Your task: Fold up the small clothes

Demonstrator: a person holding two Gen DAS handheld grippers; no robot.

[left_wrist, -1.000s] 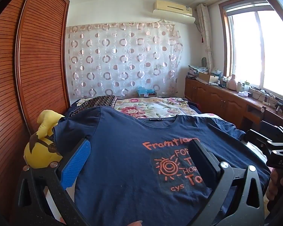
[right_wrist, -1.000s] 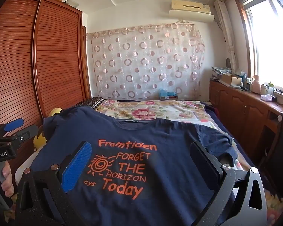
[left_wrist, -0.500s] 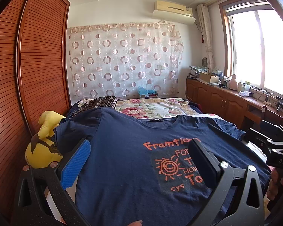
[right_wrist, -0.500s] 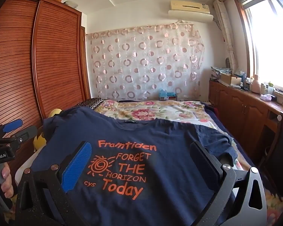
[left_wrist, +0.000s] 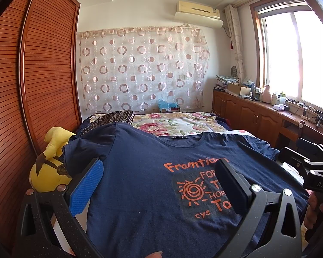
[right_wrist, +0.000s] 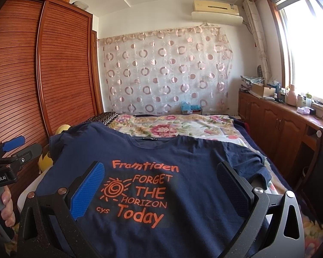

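Observation:
A navy T-shirt (left_wrist: 140, 182) with orange print lies flat, front up, on the bed, collar away from me; it also shows in the right wrist view (right_wrist: 183, 161). My left gripper (left_wrist: 159, 180) is open and empty, held above the shirt's lower left part. My right gripper (right_wrist: 161, 182) is open and empty above the shirt's lower middle, over the print. The right gripper's body shows at the right edge of the left wrist view (left_wrist: 312, 172), and the left gripper's at the left edge of the right wrist view (right_wrist: 8, 161).
A yellow plush toy (left_wrist: 51, 167) sits at the shirt's left sleeve against the wooden wardrobe (left_wrist: 32, 86). A floral blanket (left_wrist: 178, 124) covers the far bed. A wooden cabinet (right_wrist: 280, 124) with clutter runs along the right under the window.
Almost nothing has changed; both grippers stay open and hover over the shirt, with only a slight camera shift.

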